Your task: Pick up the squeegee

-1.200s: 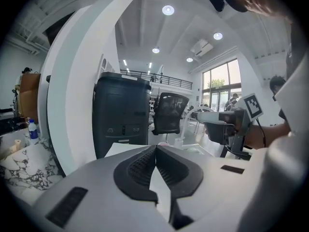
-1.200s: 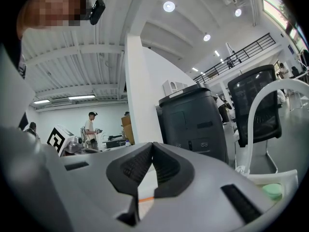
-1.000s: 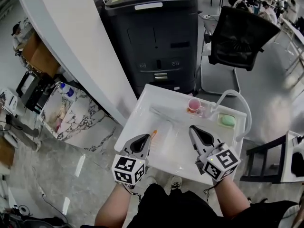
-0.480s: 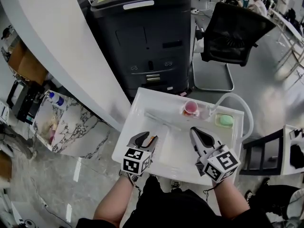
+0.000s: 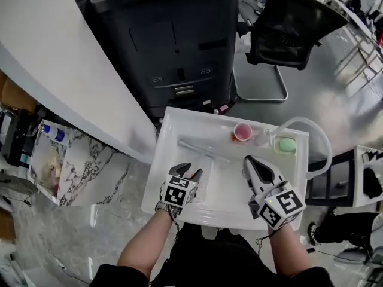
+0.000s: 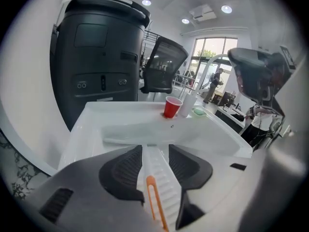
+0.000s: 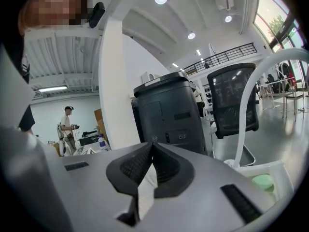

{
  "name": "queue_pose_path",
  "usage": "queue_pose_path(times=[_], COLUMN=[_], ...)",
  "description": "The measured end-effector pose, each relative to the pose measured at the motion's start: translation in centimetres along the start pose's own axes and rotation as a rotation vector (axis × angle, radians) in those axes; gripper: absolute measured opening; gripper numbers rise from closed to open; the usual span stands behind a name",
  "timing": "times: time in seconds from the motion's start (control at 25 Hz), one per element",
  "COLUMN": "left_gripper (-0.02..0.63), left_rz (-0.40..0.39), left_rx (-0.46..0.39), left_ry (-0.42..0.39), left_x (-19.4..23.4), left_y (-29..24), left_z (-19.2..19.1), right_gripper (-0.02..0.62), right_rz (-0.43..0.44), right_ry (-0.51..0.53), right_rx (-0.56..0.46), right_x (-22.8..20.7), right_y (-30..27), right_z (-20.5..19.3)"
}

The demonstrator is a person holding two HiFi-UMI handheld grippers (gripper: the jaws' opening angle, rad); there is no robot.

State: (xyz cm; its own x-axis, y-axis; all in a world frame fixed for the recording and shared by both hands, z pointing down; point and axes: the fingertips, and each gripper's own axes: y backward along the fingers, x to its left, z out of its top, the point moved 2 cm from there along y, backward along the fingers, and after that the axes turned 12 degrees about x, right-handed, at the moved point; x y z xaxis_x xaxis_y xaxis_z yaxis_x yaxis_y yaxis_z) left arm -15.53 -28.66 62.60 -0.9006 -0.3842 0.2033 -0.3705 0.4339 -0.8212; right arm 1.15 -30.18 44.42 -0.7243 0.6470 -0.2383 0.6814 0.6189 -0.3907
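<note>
The left gripper point(image 5: 190, 173), its jaws just opened wide, straddles the ribbed handle of the squeegee point(image 6: 157, 173) in the sink point(image 5: 160, 181) without pinching it. The pale blade is faint against the basin. Beyond stand a red cup point(image 5: 243, 131) and green soap point(image 5: 286, 143). The right gripper point(image 5: 248, 159) hovers with its jaws together, empty.

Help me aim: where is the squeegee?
In the left gripper view the squeegee lies in the white sink, handle between the left gripper's jaws, which have just been opening, blade toward the red cup.
</note>
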Motion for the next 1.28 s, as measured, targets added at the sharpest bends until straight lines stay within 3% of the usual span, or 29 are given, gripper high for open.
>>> queue_pose_path(times=[0.28, 0.76, 0.96, 1.28], left_gripper=[0.193, 0.193, 0.190, 0.120], left_rz=[-0.032, -0.017, -0.002, 0.029], left_rx=[0.116, 0.250, 0.269, 0.277], left_ry=[-0.020, -0.087, -0.090, -0.074], left_x=[1.4, 1.6, 1.6, 1.8], left_y=[-4.8, -9.8, -10.6, -10.8], left_z=[-1.1, -1.7, -1.7, -2.2], right_gripper=[0.017, 0.017, 0.017, 0.017], right_rz=[-0.060, -0.144, -0.162, -0.161], right_ry=[-0.052, -0.145, -0.167, -0.176], right_rx=[0.041, 0.072, 0.069, 0.070], right_x=[-0.7, -3.1, -3.9, -4.0], right_y=[-1.5, -1.1, -0.6, 0.2], right_z=[-2.1, -5.1, -5.5, -6.1])
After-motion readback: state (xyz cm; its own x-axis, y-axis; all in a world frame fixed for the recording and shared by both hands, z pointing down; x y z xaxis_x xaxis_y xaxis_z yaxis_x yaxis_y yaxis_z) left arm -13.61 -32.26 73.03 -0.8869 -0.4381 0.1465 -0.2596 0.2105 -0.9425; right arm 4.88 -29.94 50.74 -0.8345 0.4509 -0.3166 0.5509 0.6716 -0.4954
